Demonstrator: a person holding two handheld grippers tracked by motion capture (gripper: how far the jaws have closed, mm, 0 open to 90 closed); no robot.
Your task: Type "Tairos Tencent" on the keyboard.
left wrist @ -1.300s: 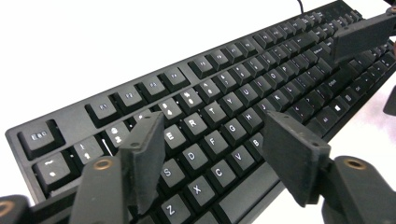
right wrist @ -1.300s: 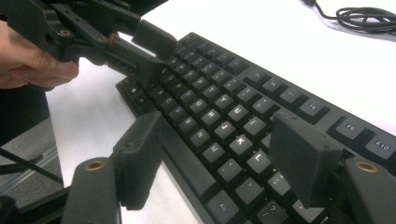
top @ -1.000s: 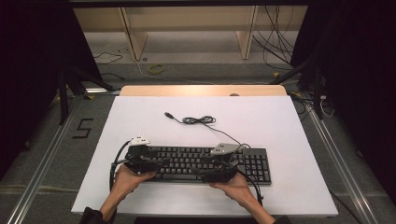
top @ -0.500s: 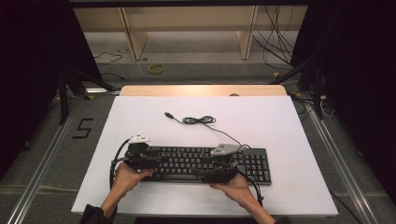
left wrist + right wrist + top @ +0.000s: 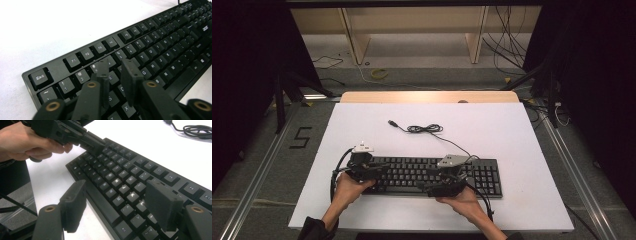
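So there's a black keyboard (image 5: pixel 432 175) lying flat on the white bench (image 5: pixel 512 135), near the person's edge and a bit right of centre; its cable (image 5: pixel 424 128) runs off the back and ends in a loose coil further up the bench, with the plug lying just left of the coil.

Left gripper (image 5: pixel 113 72) sits over the left end of the keyboard, pointing along the key rows; its jaws have just been closing and now there's only a narrow gap between them, with nothing pinched in there; the tips hang just above the letter keys around the E and D area; can't really tell if they're brushing a keycap or just clearing it. The left hand (image 5: pixel 27 141) is wrapped round the gripper body, and from the right gripper view you can see that gripper's nose down low over the top-left keys.

Right gripper (image 5: pixel 117 205) is over the middle-right part of the keyboard, jaws spread wide, empty; one jaw hangs off the near edge over bare bench, the other is above the keys near the K; the space bar edge runs between them.

Both forearms come in from the near side; the right hand (image 5: pixel 462 200) is just off the front edge of the keyboard.
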